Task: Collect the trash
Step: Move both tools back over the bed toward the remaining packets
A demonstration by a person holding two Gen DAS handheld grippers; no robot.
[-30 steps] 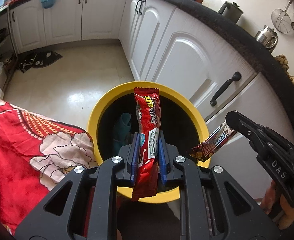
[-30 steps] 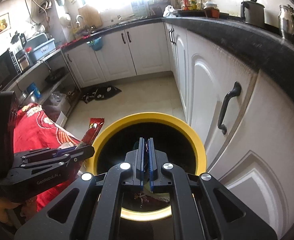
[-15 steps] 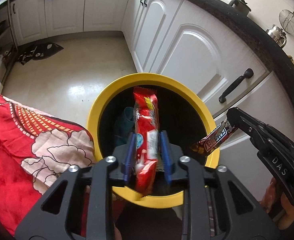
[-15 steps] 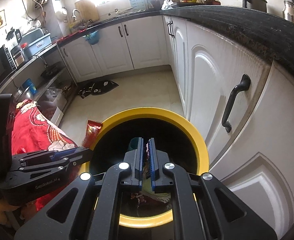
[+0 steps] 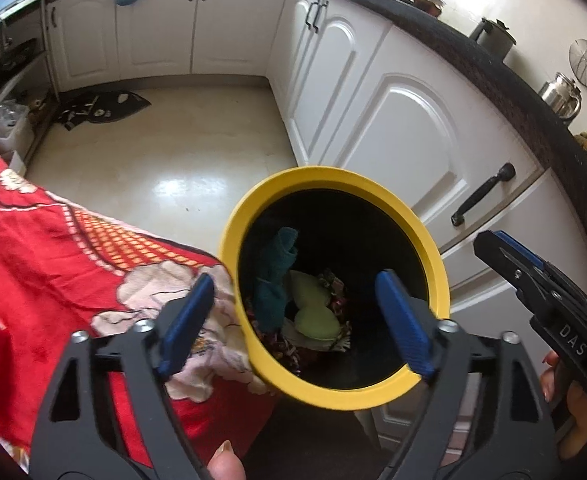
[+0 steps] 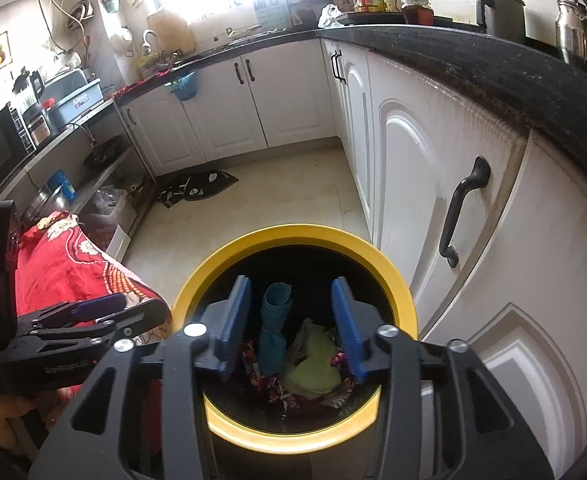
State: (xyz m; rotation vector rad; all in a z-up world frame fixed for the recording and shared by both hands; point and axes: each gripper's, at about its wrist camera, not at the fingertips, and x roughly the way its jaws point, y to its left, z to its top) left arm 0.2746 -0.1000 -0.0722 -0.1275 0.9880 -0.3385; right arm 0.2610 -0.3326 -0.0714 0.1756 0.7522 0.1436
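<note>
Dropped wrappers; yellow-rimmed black bin (image 5: 433,252)

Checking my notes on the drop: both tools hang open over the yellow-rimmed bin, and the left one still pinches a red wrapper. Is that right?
Not quite. The left tool pinches nothing: the left wrist view shows its blue pads wide apart, having just opened, with only the bin's contents between them. The rest holds: the right tool is open too, over the yellow-rimmed bin.

Two black handheld grippers
Left gripper (image 5: 293,316) and right gripper (image 6: 291,322): blue fingers (image 6: 233,320), silver screws; white "DAS" lettering at 4 o'clock.
</note>
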